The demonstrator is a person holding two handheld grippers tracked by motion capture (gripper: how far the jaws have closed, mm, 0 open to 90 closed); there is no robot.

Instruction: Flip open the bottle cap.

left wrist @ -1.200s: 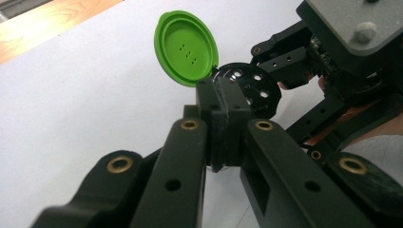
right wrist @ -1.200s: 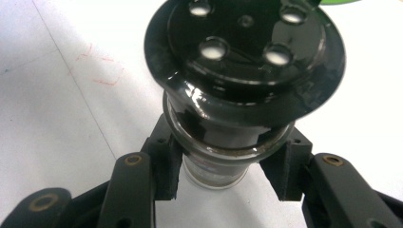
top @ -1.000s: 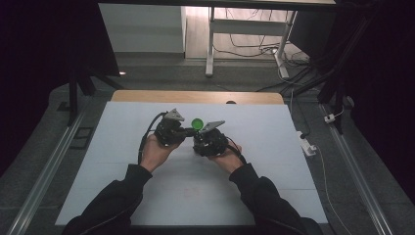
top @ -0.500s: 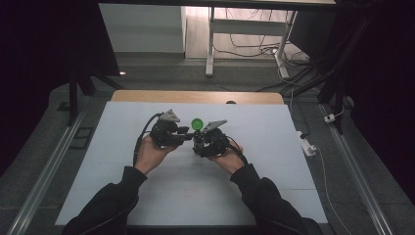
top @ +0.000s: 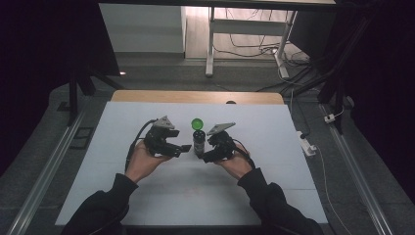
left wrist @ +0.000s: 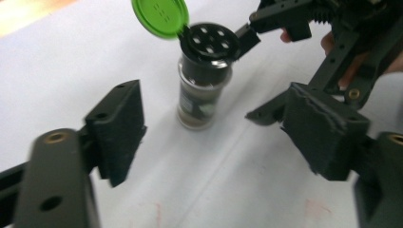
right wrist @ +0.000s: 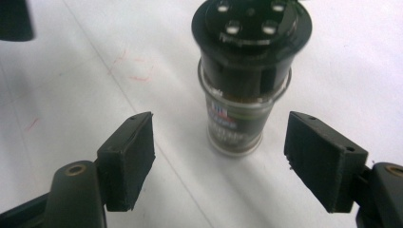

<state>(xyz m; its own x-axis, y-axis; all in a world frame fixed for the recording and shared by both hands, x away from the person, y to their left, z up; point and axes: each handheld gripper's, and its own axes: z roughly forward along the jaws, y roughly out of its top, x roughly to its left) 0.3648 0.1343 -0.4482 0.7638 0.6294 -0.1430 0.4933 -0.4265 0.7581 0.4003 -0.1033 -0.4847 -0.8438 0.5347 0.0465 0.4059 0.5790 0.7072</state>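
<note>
Standing upright on the white table (top: 122,186), the spice jar (top: 198,142) sat between both grippers; the left gripper (left wrist: 214,137) and right gripper (right wrist: 221,161) had just been opening, jaws released, clear of the glass; the left gripper view revealed the flipped-up green lid (left wrist: 160,17); the right gripper view showed the label (right wrist: 223,121).

High view: room dim, dark at both sides; white table (top: 147,196) the brightest area, a lit patch of floor beyond it. Faint shadows under the hands. Gripper views: even light, no glare; spice jar (right wrist: 247,71) slightly soft, near jaws blurred.
</note>
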